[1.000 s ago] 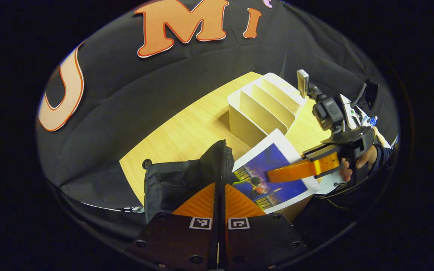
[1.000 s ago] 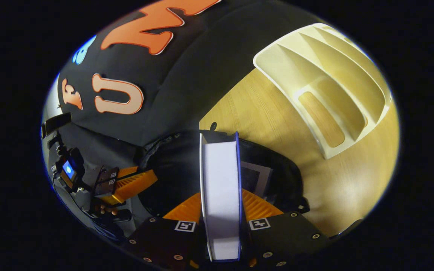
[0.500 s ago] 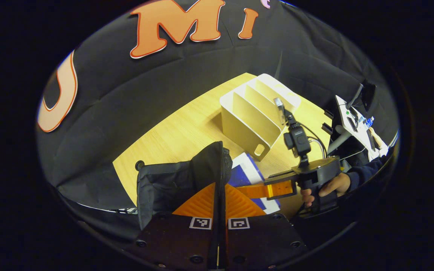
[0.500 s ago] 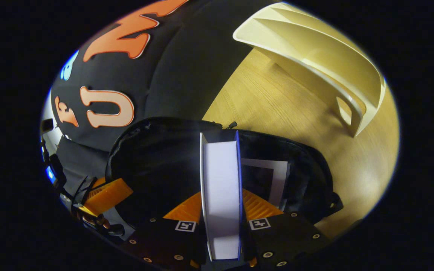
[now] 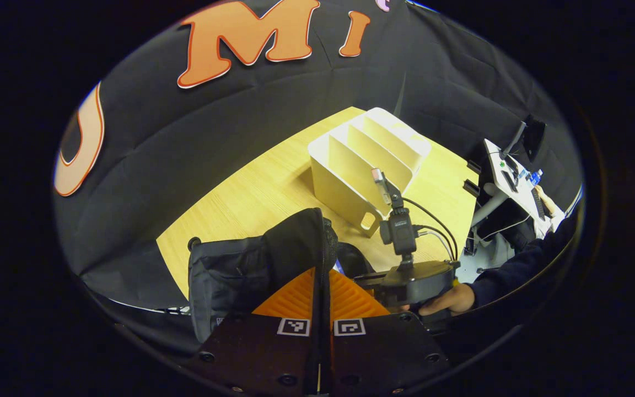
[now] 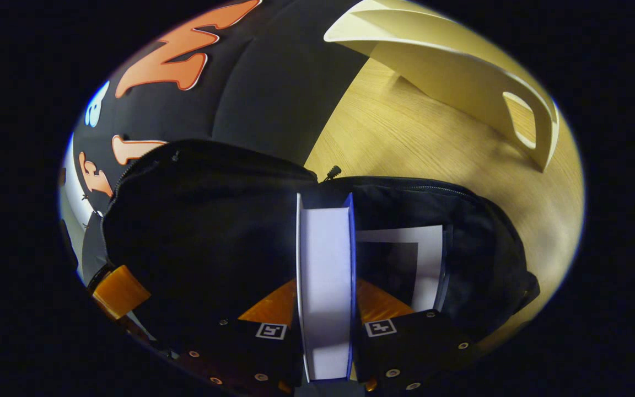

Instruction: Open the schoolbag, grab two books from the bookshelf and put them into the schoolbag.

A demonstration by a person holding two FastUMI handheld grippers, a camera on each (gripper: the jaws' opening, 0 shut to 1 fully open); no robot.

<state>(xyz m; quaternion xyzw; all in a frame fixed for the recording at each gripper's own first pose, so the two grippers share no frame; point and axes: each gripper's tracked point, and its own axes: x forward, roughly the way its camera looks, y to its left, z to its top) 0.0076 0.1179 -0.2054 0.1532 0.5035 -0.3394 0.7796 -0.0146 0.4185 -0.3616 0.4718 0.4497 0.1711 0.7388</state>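
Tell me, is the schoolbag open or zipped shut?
Open. The left gripper holds up the schoolbag flap, one book lies inside, and the right gripper lowers another book in.

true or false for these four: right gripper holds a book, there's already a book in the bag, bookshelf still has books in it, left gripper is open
1. The right gripper grips a book: true.
2. Another book already lies inside the schoolbag: true.
3. The bookshelf holds books: false, the slots that show are bare.
4. The left gripper is open: false, it is shut on the schoolbag's flap.
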